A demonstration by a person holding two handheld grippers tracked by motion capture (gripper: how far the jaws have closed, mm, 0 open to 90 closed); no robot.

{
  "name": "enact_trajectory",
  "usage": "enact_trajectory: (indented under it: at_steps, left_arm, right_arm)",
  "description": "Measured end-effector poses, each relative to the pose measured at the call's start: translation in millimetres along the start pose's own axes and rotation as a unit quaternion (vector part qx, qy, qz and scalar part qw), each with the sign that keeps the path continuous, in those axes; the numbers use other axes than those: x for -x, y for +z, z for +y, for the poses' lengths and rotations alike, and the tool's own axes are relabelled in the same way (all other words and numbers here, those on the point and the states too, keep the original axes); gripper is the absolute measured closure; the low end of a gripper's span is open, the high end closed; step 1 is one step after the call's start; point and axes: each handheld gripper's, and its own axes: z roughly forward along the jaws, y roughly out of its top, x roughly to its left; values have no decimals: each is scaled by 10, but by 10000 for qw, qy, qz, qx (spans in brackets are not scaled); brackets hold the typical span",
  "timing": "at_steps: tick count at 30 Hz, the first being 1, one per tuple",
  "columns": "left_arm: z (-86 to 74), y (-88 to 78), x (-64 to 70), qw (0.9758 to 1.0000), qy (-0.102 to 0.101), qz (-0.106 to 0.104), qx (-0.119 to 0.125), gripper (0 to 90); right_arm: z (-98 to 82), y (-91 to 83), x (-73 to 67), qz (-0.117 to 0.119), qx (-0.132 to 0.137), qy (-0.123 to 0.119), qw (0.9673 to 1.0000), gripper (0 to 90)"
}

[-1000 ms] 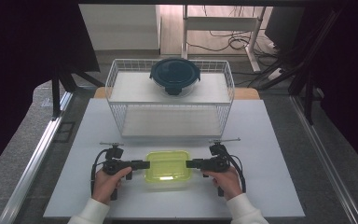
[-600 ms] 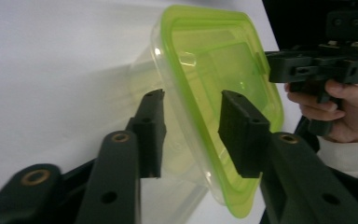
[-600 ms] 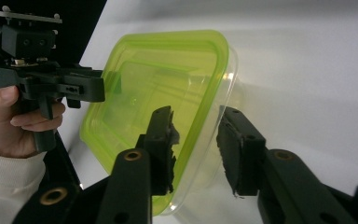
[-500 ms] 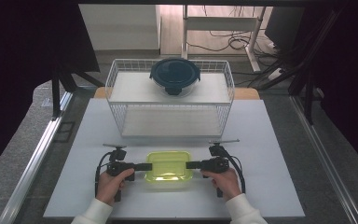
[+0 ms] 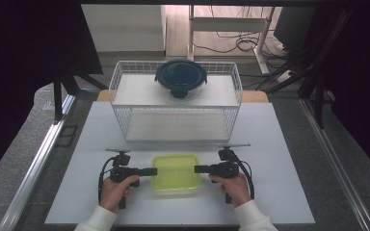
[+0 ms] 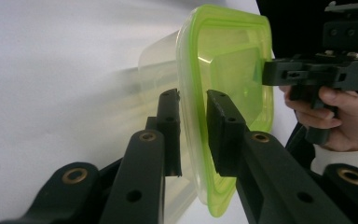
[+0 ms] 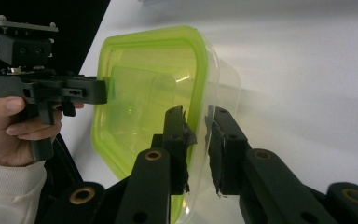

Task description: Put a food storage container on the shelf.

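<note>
A clear container with a lime-green lid [image 5: 176,172] lies at the front middle of the white table [image 5: 279,144]. My left gripper [image 5: 155,171] holds its left edge and my right gripper [image 5: 196,169] its right edge, jaws pointing at each other. In the left gripper view the jaws [image 6: 193,100] close on the green rim of the container [image 6: 228,70], with the right gripper [image 6: 266,73] at the far rim. In the right gripper view the jaws [image 7: 198,116] pinch the rim of the container [image 7: 144,93]; the left gripper [image 7: 103,91] touches the opposite side. Whether the container is off the table, I cannot tell.
A white wire rack [image 5: 120,103] stands across the back of the table. A round dark-lidded bowl [image 5: 180,77] sits on its top shelf. Metal rails run along both sides of the table, and dark curtains hang beyond them.
Both grippers have edged slightly inward against the container's sides. The container has stayed in place.
</note>
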Motion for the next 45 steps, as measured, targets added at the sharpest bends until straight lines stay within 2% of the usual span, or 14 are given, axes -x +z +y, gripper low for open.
enact_trajectory:
  at_steps: [3,7,15,20,26,33,45]
  left_arm:
    - [3,-14,20,10000,42,42,24,777]
    - [11,-39,57,9999,104,-16,70,780]
    - [38,-100,133,9997,202,-9,129,790]
    - [72,-165,217,9991,387,-10,183,790]
    - [116,-213,287,9988,438,-30,233,793]
    - [258,-317,478,9974,652,35,314,794]
    - [481,-535,792,9935,1021,64,503,794]
  right_arm:
    - [9,-31,-44,19,25,-102,9999,768]
    - [21,-69,-97,-56,87,-271,9996,771]
    - [40,-146,-188,-22,176,-446,9988,772]
    - [62,-211,-255,23,263,-559,9981,772]
    - [107,-284,-345,11,331,-698,9970,772]
    - [191,-397,-450,45,501,-802,9955,773]
    - [400,-641,-713,91,777,-1120,9906,774]
